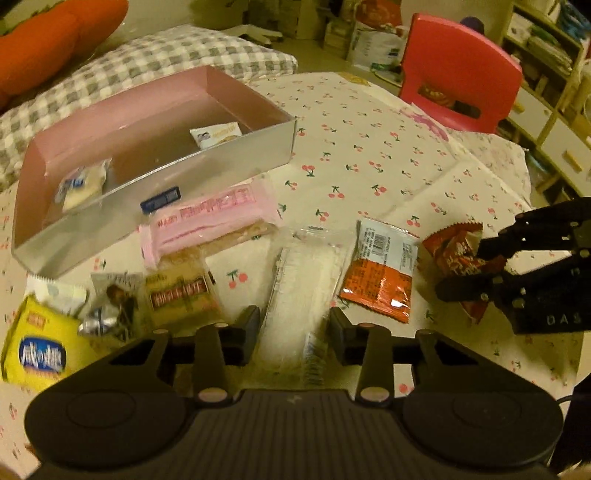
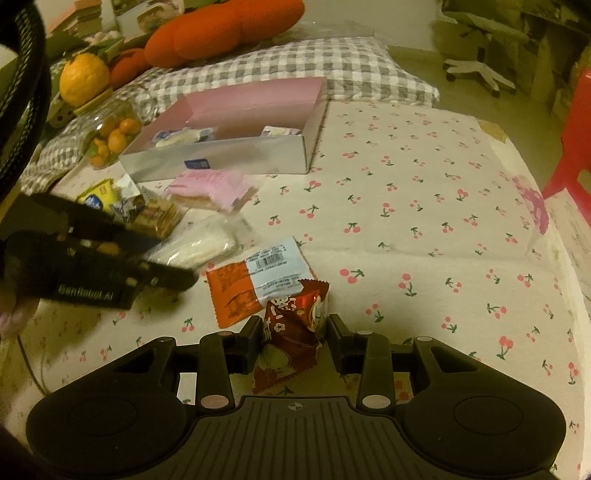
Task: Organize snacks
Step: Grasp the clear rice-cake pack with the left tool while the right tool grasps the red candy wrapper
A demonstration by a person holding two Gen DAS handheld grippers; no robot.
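Note:
A pink-lined box (image 1: 207,162) (image 2: 236,158) stands at the table's far left with two small snack packets inside. Loose snacks lie in front of it: a pink packet (image 1: 210,218), a clear white packet (image 1: 303,280), an orange-and-blue packet (image 1: 380,273) (image 2: 255,277), a yellow packet (image 1: 37,350) and a brown biscuit packet (image 1: 181,295). My left gripper (image 1: 293,332) is open, its fingers on either side of the clear white packet. My right gripper (image 2: 291,332) (image 1: 465,273) is shut on a red snack packet (image 2: 291,332) (image 1: 454,254).
The table has a cherry-print cloth (image 2: 424,206). A red plastic chair (image 1: 458,74) stands at the far side. A checked cushion (image 2: 295,70), orange plush toys (image 2: 221,29) and a jar of small oranges (image 2: 110,136) lie behind the box.

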